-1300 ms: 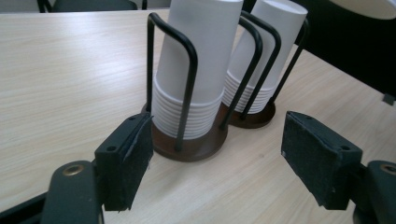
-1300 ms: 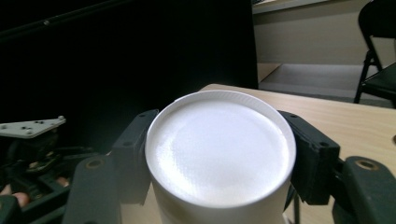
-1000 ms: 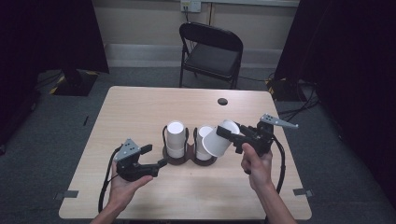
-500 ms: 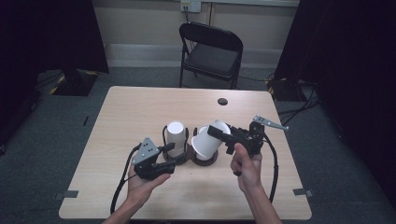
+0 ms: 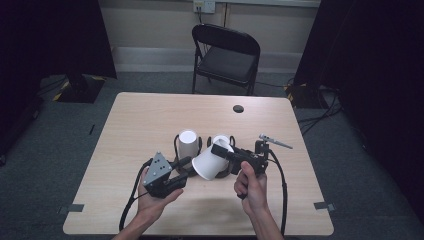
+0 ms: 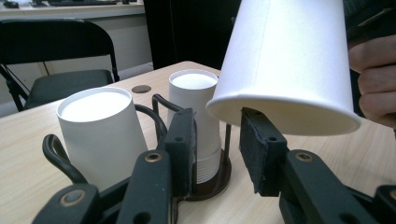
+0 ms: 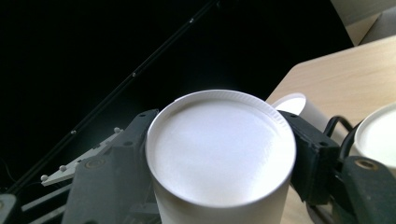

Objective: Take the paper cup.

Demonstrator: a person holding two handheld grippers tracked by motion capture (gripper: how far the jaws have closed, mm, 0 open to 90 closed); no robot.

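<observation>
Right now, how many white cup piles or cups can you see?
3: the held cup in the right gripper, one upside-down stack in the left holder ring, another stack behind the held cup, partly hidden.

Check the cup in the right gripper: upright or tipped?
Tipped. The paper cup in the right gripper lies nearly sideways, open mouth toward the left gripper.

1. Your high view looks forward and down from above your side of the worktop point(image 5: 150, 120), taking in all of it, with the folding chair point(image 5: 226, 55) beyond the far edge.
2. Your left gripper view sits low, just above the worktop point(image 6: 28, 135), looking level past its own fingers point(image 6: 180, 149) at the cup holder point(image 6: 154, 105), close up.
3. Your right gripper view faces the base of the held cup point(image 7: 219, 149), nearly against the lens.
4. All three views share that held cup point(image 5: 207, 162) point(image 6: 289, 60).
</observation>
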